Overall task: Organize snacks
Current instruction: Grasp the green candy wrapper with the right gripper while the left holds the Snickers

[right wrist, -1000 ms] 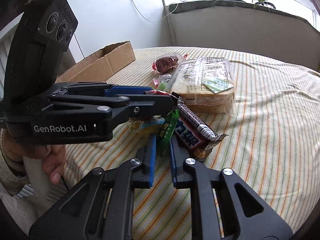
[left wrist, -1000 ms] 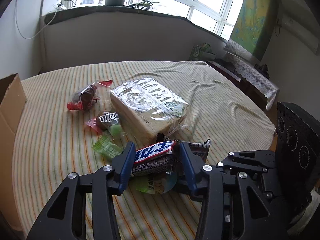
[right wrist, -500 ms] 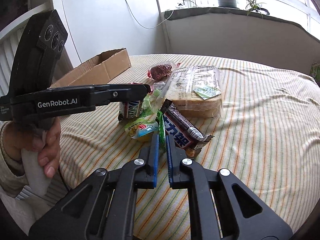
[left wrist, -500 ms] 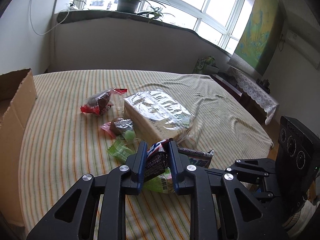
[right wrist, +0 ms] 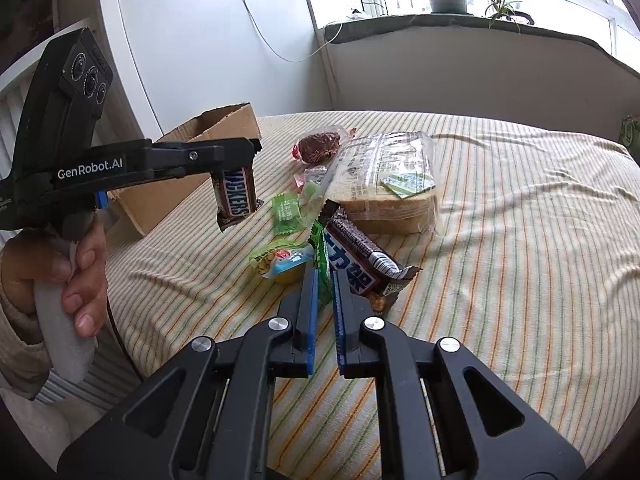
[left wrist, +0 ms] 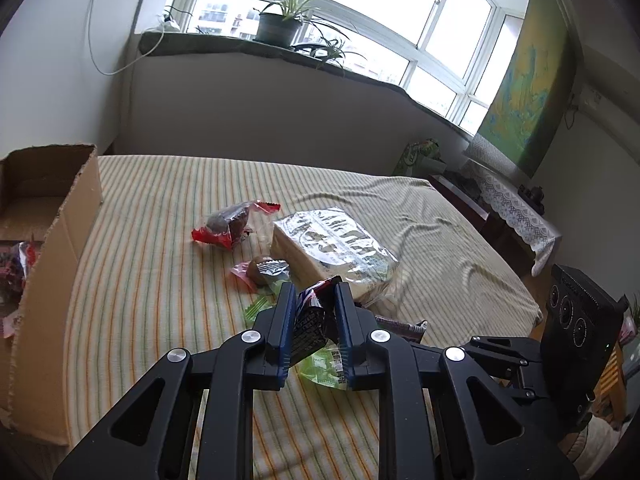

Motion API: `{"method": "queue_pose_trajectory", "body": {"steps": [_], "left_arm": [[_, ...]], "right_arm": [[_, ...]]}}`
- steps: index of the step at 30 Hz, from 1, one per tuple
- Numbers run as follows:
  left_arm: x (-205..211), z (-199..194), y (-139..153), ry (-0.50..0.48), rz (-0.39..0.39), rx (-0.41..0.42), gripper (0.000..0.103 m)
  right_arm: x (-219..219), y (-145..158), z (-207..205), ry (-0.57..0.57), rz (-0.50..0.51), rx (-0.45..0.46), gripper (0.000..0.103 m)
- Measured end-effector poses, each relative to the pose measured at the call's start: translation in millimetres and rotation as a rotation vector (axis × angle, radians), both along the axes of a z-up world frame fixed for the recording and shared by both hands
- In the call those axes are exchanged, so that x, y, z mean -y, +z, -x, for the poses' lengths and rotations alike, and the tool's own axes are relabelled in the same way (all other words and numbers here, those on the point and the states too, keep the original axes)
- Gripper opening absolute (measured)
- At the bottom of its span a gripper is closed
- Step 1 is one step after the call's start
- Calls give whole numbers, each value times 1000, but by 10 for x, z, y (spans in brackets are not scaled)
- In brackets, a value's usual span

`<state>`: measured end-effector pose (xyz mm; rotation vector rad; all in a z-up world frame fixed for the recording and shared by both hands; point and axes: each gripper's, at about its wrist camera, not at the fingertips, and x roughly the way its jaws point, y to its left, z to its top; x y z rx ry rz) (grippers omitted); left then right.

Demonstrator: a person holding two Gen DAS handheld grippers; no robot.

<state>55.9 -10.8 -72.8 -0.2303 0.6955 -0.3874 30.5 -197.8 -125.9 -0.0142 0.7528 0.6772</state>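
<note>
Snickers bar [right wrist: 236, 196] clamped in left gripper [left wrist: 315, 314], lifted clear of striped bed [right wrist: 520, 240]; right gripper [right wrist: 325, 280] pinched on green wrapper [right wrist: 321, 256]; next: carry to cardboard box [left wrist: 60, 240], likely.

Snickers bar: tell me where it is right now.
The Snickers bar hangs clamped in the left gripper, off the bed, at the left of the right wrist view, between the cardboard box and the green candy.

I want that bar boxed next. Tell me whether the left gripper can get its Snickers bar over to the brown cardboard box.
Probably yes: the left gripper holds the Snickers bar clear of the bed, with the cardboard box just behind and nothing between.
</note>
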Motion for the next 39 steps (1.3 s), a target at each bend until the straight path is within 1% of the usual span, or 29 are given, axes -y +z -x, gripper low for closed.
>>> {"method": "queue_pose_trajectory", "body": {"steps": [2,4,6,17,25,29,31,33,35,39], "left_arm": [[-11,7,14,4,-5,4,18],[-21,15,23,8,-7,3,18],[-29,38,28,12,-9,4,18],[-68,87,38,20,-2,5,18],[-130,124,59,34,1,12,18],[-163,134,60,40,5,13,18],[-181,134,56,42,10,13,18],[-190,140,51,41,12,14,18],[-203,150,48,42,15,15,18],[-240,172,43,50,20,15,18]], "right_arm": [[-37,-71,-19,4,18,-16,8],[-40,-122,-36,1,1,-35,8],[-35,-116,-54,-6,-14,-24,8],[-209,-94,-189,17,1,-12,8],[-381,-65,-249,49,53,-2,8],[-435,-45,-284,62,72,-5,14],[-479,-34,-300,68,79,-4,20],[-534,-24,-312,79,87,-1,30],[-568,-24,-314,89,101,7,36],[-587,30,-318,86,92,28,36]]}}
